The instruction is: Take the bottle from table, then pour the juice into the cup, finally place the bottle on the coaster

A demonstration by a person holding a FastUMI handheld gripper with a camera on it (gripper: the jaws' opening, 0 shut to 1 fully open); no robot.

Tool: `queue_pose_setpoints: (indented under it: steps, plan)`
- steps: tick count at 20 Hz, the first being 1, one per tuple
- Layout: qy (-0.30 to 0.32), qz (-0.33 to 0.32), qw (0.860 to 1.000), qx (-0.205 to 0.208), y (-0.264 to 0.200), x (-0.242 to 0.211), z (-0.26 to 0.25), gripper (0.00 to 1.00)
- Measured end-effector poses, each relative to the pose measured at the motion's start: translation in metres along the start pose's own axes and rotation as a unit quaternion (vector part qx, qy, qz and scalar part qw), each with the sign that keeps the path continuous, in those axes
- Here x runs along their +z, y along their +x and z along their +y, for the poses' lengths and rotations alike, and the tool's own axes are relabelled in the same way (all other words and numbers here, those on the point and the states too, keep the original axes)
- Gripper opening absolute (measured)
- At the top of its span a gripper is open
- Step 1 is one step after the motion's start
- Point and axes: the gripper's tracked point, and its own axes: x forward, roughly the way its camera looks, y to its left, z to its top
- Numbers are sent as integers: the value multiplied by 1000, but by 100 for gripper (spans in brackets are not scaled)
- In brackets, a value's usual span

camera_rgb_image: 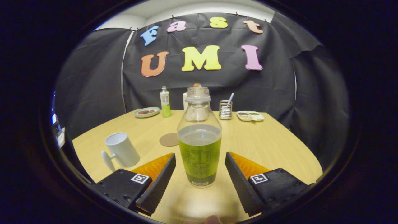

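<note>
A clear bottle [199,146] with no cap, about half full of green juice, stands upright on the wooden table [273,146]. It sits between the two fingers of my gripper [199,182], which is open with a gap on each side of the bottle. The black ribbed fingertips [159,183] flank its base without touching it. A white cup [122,151] with its handle toward me stands to the left of the left finger. A round brown coaster [169,139] lies flat just beyond the left finger, left of the bottle.
At the far edge of the table stand a small green bottle [165,102], a green plate [146,112] with brown food, a white container behind the juice bottle, a metal holder [225,109] with a straw, and a white divided tray [250,116].
</note>
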Motion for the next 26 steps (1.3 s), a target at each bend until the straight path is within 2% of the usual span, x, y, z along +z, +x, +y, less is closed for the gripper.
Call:
queue_pose_setpoints:
  steps: [7,12,15,26]
  plan:
    - [19,35,999,0,21,-6,-1,99]
    - [19,37,999,-2,23,-6,-2,84]
    - [14,37,999,1,21,-7,1,81]
    - [-113,13,993,11,4,27,30,77]
